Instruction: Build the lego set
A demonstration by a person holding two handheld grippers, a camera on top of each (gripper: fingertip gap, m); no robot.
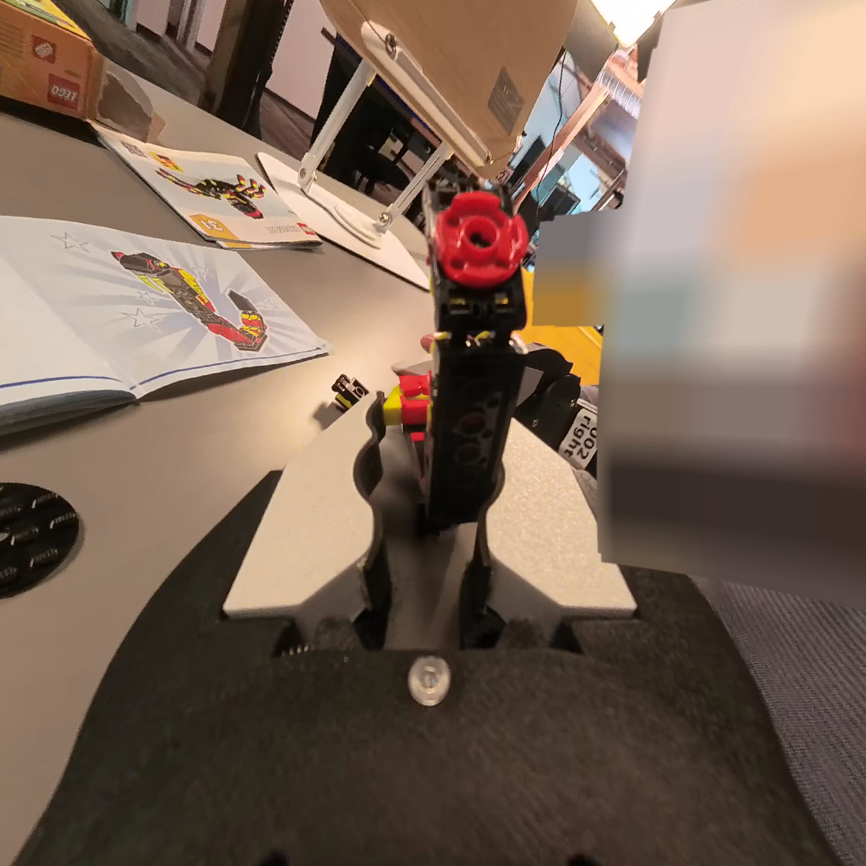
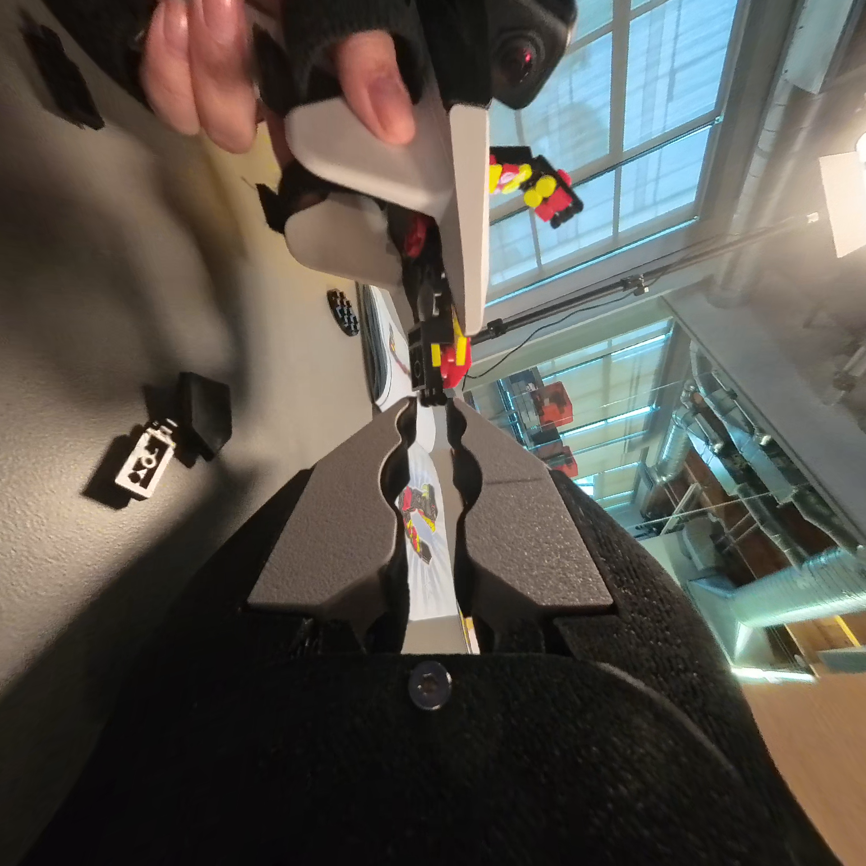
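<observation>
Grey tabletop (image 1: 154,450) left of the left gripper (image 1: 440,450) carries an orange printed box (image 1: 42,61) and two picture booklets (image 1: 140,318); that gripper clamps the black lego model (image 1: 468,421), while the right gripper (image 2: 429,407), nearly closed, pinches its end piece (image 2: 433,398)

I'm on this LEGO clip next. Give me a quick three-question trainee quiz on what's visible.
1. True or false: the left gripper is empty.
2. The round piece topping the lego model is: A blue, B red, C green.
3. In the left wrist view, how many instruction booklets lie on the table?
Key: 1 false, it grips the lego model; 2 B; 3 two.
</observation>
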